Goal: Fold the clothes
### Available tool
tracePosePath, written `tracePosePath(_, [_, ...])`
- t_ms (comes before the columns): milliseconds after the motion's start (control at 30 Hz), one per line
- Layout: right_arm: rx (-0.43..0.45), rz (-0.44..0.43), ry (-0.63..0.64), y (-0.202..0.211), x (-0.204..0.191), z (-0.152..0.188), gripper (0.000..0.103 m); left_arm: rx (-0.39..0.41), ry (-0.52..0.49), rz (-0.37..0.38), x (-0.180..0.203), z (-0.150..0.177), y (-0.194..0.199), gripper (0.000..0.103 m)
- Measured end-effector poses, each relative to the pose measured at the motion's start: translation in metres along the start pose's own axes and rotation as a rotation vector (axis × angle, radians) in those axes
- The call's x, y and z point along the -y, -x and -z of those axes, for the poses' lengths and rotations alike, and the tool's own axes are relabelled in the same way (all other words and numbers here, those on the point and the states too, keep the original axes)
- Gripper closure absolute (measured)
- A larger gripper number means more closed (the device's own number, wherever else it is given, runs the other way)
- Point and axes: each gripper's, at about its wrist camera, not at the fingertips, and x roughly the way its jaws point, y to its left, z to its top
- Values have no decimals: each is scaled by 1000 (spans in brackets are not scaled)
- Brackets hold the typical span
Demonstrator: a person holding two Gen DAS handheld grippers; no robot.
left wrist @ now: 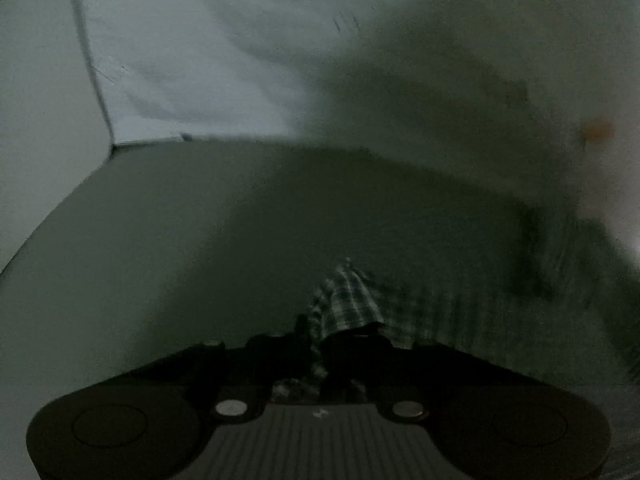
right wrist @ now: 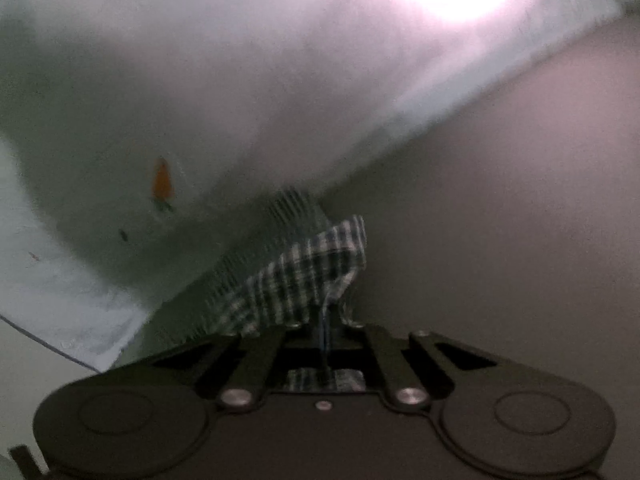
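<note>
1. The left wrist camera sits just behind the left gripper (left wrist: 320, 344), looking forward and down, very near the checked cloth (left wrist: 348, 300) at its fingers.
2. The right wrist camera sits just behind the right gripper (right wrist: 324, 332), tilted down, equally close.
3. Both views share the checked cloth (right wrist: 312, 276) and an orange mark (left wrist: 597, 130) (right wrist: 162, 182) on the white sheet (right wrist: 240, 120) beyond.

A shirt (right wrist: 304, 276) stretches between the left gripper (left wrist: 320, 344) and the right gripper (right wrist: 324, 332), pinched in each one's fingers, above the table (left wrist: 200, 220).
</note>
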Motion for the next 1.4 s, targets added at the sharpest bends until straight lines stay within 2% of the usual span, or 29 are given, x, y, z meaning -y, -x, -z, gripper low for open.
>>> tracePosePath(133, [69, -15, 65, 16, -15, -19, 102, 179, 82, 48, -10, -42, 66, 94])
tracePosePath(200, [72, -16, 102, 17, -21, -22, 102, 268, 81, 50, -11, -58, 94, 94])
tracePosePath(267, [71, -21, 127, 14, -27, -21, 102, 319, 69, 28, -13, -68, 109, 94])
tracePosePath(300, [69, -18, 136, 11, -30, -19, 102, 320, 74, 17, -16, -69, 109, 94])
tracePosePath(367, [66, -11, 154, 4, -34, -15, 102, 293, 80, -21, -23, -66, 98, 94])
tracePosePath(633, [6, 90, 234, -36, -35, 3, 102, 23, 153, -119, -49, -17, 12, 94])
tracePosePath(867, [-70, 167, 222, -55, -26, 14, 102, -142, 371, -118, -83, 25, -37, 94])
tracePosePath(967, [-114, 183, 209, -56, -22, 13, 98, -145, 385, -123, -83, 26, -40, 93])
tracePosePath(1033, [-113, 171, 191, -50, -21, 10, 97, -152, 403, -122, -83, 23, -39, 93])
tracePosePath(1100, [-101, 152, 172, -39, -20, 6, 84, -153, 428, -117, -83, 22, -35, 93])
tracePosePath(1167, [-75, 127, 153, -24, -20, 1, 77, -122, 433, -98, -77, 17, -20, 93])
tracePosePath(1233, [-40, 78, 133, -2, -17, -2, 82, -81, 422, -54, -69, 10, -3, 93])
tracePosePath(1267, [-26, 55, 122, 7, -16, -3, 89, -62, 413, -27, -63, 7, 6, 93])
tracePosePath(1300, [-17, 38, 109, 15, -14, -2, 92, -46, 397, 12, -53, 4, 16, 94])
tracePosePath(1400, [-10, 1, 53, 41, -4, 7, 93, -14, 339, 143, -19, -1, 43, 94])
